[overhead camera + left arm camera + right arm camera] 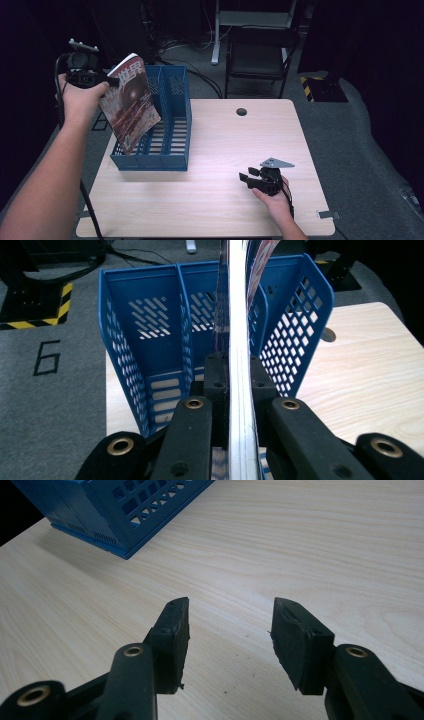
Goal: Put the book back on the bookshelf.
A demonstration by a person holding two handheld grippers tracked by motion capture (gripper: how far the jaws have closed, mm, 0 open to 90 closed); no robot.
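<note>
**Magazine held over the blue file rack**

My left gripper (pixel 107 80) is closed on a magazine (pixel 130 102). In the left gripper view the two black jaws press from both sides on the thin edge of the magazine (pixel 239 365), and the pages run straight up between them. In the high view the magazine hangs tilted, with its top corner near my left hand (pixel 80 97) and its lower corner down at the front left part of the blue file rack (pixel 170 150). The cover is reddish brown, with large white characters at the top and a dark round picture under them. I cannot tell if the lower corner touches the rack or only hangs in front of it.

The rack stands on the left part of the light wooden table (pixel 215 200). It has perforated walls and upright dividers that make compartments; in the left gripper view the magazine's edge lines up just beside the divider (pixel 182 325) in the middle of the rack (pixel 145 355).

My right gripper (pixel 247 179) rests low over the table near the front right, well apart from the rack. In the right gripper view its jaws stand apart and nothing is between them, only the bare wood of the table (pixel 300 545). A corner of the rack (pixel 115 510) shows at the top left of that view.
</note>
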